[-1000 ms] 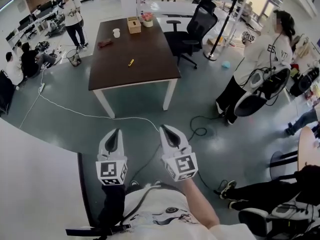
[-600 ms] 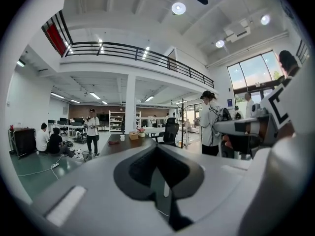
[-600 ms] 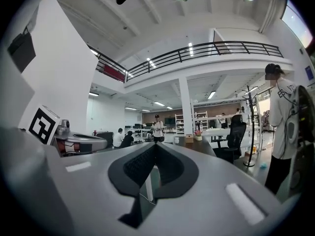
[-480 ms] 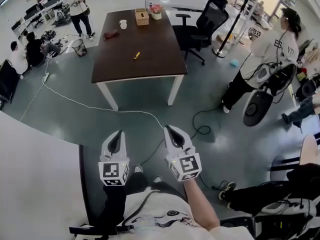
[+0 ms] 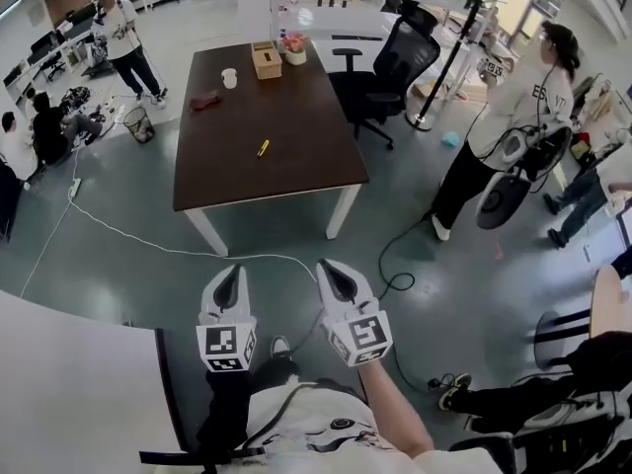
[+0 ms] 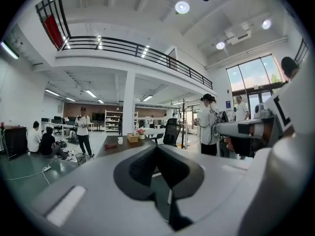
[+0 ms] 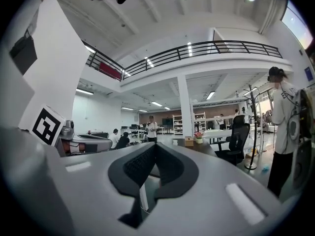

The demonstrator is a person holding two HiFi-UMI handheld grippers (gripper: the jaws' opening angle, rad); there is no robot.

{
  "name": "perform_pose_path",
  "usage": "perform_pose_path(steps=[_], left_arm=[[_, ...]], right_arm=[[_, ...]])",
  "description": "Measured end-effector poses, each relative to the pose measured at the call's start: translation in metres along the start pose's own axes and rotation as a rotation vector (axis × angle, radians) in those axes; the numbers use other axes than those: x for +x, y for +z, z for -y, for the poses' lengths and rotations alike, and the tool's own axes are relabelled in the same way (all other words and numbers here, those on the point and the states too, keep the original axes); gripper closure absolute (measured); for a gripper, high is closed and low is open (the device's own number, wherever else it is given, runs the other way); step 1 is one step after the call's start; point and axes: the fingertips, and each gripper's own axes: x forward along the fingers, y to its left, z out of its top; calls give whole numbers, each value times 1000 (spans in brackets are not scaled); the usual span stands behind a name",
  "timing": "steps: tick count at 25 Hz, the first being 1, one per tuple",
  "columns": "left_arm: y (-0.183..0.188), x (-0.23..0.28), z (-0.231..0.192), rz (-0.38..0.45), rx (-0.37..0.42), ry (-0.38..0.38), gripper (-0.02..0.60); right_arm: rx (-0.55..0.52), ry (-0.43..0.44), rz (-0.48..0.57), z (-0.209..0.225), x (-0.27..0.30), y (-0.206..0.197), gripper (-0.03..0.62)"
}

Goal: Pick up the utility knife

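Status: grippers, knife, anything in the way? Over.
Left gripper and right gripper both shut, empty, over the floor. Utility knife lies on the table ahead, untouched. White cable crosses the floor between.

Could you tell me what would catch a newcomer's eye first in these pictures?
The dark table stands in the middle of the open hall, with a small yellow knife lying near its centre. Near the camera, the left tongs and right tongs are held side by side over the floor, both shut and empty, well short of the table. A black office chair stands at the table's right side.
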Motion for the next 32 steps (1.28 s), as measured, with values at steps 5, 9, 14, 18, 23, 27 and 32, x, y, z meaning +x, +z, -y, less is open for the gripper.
perform_pose_path(steps=[5, 9, 14, 18, 23, 27, 32], left_arm=[[2, 33, -30, -18, -3, -14, 581], [-3, 57, -51, -51, -17, -22, 581], [-5, 84, -60, -78, -45, -42, 581], [-9, 112, -63, -98, -59, -44, 581], [-11, 158, -75, -119, -46, -19, 581], [-9, 212, -91, -135, -60, 27, 581], [-11, 262, -102, -165, -76, 55, 581]], right_arm=[[10, -30, 1, 15, 43, 3, 592], [17, -53, -15, 26, 68, 2, 592], [27, -80, -50, 43, 86, 1, 592], [29, -69, -69, 60, 108, -1, 592], [39, -21, -56, 86, 155, -1, 592], [22, 38, -21, 118, 199, 18, 592], [34, 55, -7, 154, 235, 32, 592]])
